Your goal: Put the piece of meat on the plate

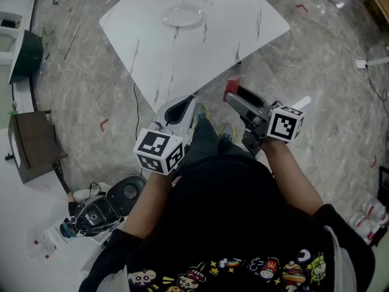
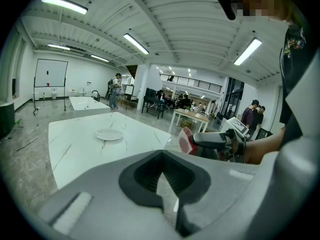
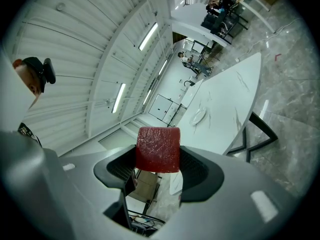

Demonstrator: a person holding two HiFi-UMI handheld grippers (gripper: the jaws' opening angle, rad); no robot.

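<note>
You hold both grippers close in front of your body, above the grey floor [image 1: 316, 72]. Your right gripper [image 1: 234, 96] is clenched on the meat [image 3: 158, 149]: its 2 jaws press the red block from both sides, and the upper half of the block stands out past them. In the head view the meat [image 1: 231, 88] is in the air, just beside the near edge of the table [image 1: 225, 35] and not over it. Your left gripper [image 2: 162, 156] has its jaws closed together, with nothing between them. It points toward the near corner of the table, and in its view you see the right gripper with the meat [image 2: 186, 140] at its tip, to the right.

The table is white with thin dark veins. The plate [image 1: 182, 16] lies on its far part, empty and well apart from the meat. It shows also in the left gripper view [image 2: 109, 134] and, small, in the right gripper view [image 3: 199, 115].

On the floor there are 2 red tape marks [image 1: 104, 124]. At the left stands a dark chair [image 1: 33, 145], and farther away a green bin [image 1: 27, 53]. Far behind the table, the left gripper view shows other tables and some people [image 2: 251, 115] in a large hall.
</note>
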